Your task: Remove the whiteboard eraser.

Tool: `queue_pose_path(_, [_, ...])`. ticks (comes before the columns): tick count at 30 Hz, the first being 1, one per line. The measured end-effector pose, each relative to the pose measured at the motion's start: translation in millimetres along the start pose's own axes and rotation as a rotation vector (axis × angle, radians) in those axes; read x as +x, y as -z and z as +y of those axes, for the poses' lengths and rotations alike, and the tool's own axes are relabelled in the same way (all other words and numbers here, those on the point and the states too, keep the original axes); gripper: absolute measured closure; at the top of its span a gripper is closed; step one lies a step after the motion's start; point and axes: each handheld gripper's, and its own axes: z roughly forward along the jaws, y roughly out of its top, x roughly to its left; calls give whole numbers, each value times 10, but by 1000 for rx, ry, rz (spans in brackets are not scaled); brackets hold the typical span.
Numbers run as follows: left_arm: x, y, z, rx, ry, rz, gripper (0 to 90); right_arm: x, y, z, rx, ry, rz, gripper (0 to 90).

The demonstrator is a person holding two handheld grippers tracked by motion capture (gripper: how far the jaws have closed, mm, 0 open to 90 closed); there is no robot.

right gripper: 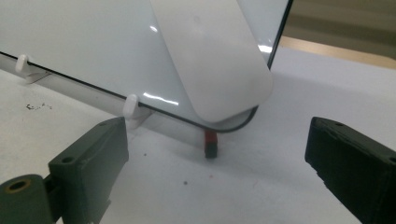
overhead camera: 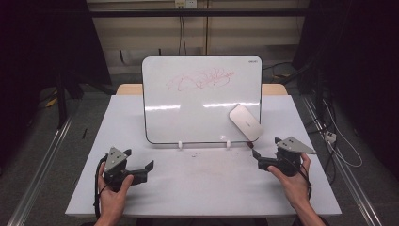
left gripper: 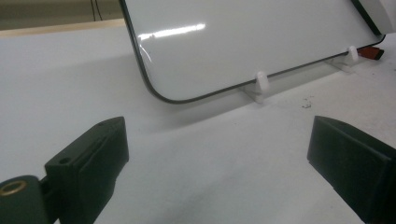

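The high view looks forward and down from above the person's side of the white counter (overhead camera: 202, 188). Each claw view sits low, near the counter, facing the propped white rectangular whiteboard (overhead camera: 202, 101). All three share the whiteboard's lower edge (left gripper: 261, 81) (right gripper: 70, 70).

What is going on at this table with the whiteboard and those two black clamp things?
A person holds a left gripper and a right gripper low over the table; both have open, empty jaws. A whiteboard stands propped between them, with red scribbles near its top. A white eraser sits against its lower right corner, just ahead of the right gripper. Nothing is being touched.
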Motion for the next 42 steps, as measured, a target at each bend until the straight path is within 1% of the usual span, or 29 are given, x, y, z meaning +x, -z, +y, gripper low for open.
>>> queue_pose_path(2, [-1, -3, 1, 3, 6, -3, 54, 20, -10, 29, -5, 10, 1, 56])
queue_pose_path(3, [-7, -6, 2, 3, 7, -3, 54, 75, -37, 76, 1, 35, 4, 52])
queue_pose_path(4, [-18, -6, 6, 2, 3, 0, 54, 99, -58, 96, 9, 40, 15, 54])
queue_pose_path(5, [-25, -1, 10, 1, -3, 0, 54, 99, -58, 96, 9, 40, 15, 54])
queue_pose_path(6, [-39, 3, 10, -2, 7, -8, 54, 117, -101, 156, 61, 45, 50, 92])
queue_pose_path(7, [-42, 5, 7, -1, 13, -10, 54, 121, -110, 190, 62, 59, 54, 91])
queue_pose_path(8, [-46, 3, 4, 2, 15, -15, 54, 123, -117, 223, 48, 74, 44, 77])
queue_pose_path(9, [-46, 3, 4, 2, 15, -15, 54, 123, -117, 223, 48, 74, 44, 77])
queue_pose_path(10, [-48, 0, 5, 9, 9, -16, 54, 122, -135, 289, 32, 91, 16, 51])
queue_pose_path(11, [-51, -4, 5, 11, 5, -15, 54, 119, -148, 320, 28, 100, 7, 57])
queue_pose_path(13, [-48, -6, 9, 10, 0, -10, 53, 122, -183, 371, 36, 123, -14, 53])
queue_pose_path(14, [-43, -5, 10, 9, 1, -9, 54, 119, -204, 393, 40, 128, -12, 52])
queue_pose_path(16, [-35, -2, 9, 12, -4, -3, 54, 107, -249, 435, 53, 149, -31, 54])
queue_pose_path(17, [-31, -4, 4, 13, 10, -7, 54, 101, -270, 457, 49, 163, -46, 52])
queue_pose_path(18, [-31, -4, 4, 13, 10, -7, 54, 101, -270, 457, 49, 163, -46, 52])
queue_pose_path(19, [-29, -7, 2, 16, 13, -8, 54, 90, -303, 501, 43, 178, -70, 53])
queue_pose_path(21, [-29, -15, 7, 16, 4, -6, 54, 79, -341, 546, 53, 170, -54, 60])
queue_pose_path(23, [-21, -22, 12, 16, 10, -3, 54, 78, -363, 568, 61, 176, -55, 69])
queue_pose_path(24, [-20, -28, 12, 18, 13, -4, 54, 80, -405, 604, 61, 182, -40, 91])
queue_pose_path(26, [-18, -38, 9, 21, 15, -7, 54, 95, -442, 634, 68, 209, -54, 115])
queue_pose_path(28, [-12, -54, -4, 31, 37, -25, 54, 102, -478, 653, 77, 227, -47, 136])
queue_pose_path(29, [-15, -56, -3, 36, 23, -18, 54, 109, -493, 655, 79, 251, -52, 132])
queue_pose_path(31, [-16, -58, -1, 35, 18, -20, 54, 131, -521, 652, 83, 295, -51, 132])
queue_pose_path(32, [-15, -60, -2, 33, 21, -23, 54, 131, -521, 652, 83, 295, -51, 132])
queue_pose_path(34, [-12, -63, -10, 36, 8, -16, 54, 188, -569, 632, 95, 342, -73, 145])
queue_pose_path(35, [-4, -61, -17, 40, 10, -15, 54, 188, -569, 632, 95, 342, -73, 145])
queue_pose_path(37, [12, -54, -31, 40, 22, -17, 54, 219, -596, 625, 101, 375, -86, 174])
queue_pose_path(41, [29, -35, -22, 33, 13, -13, 54, 225, -639, 612, 108, 399, -106, 190])
queue_pose_path(42, [28, -35, -17, 30, 18, -13, 54, 225, -639, 612, 108, 399, -106, 190])
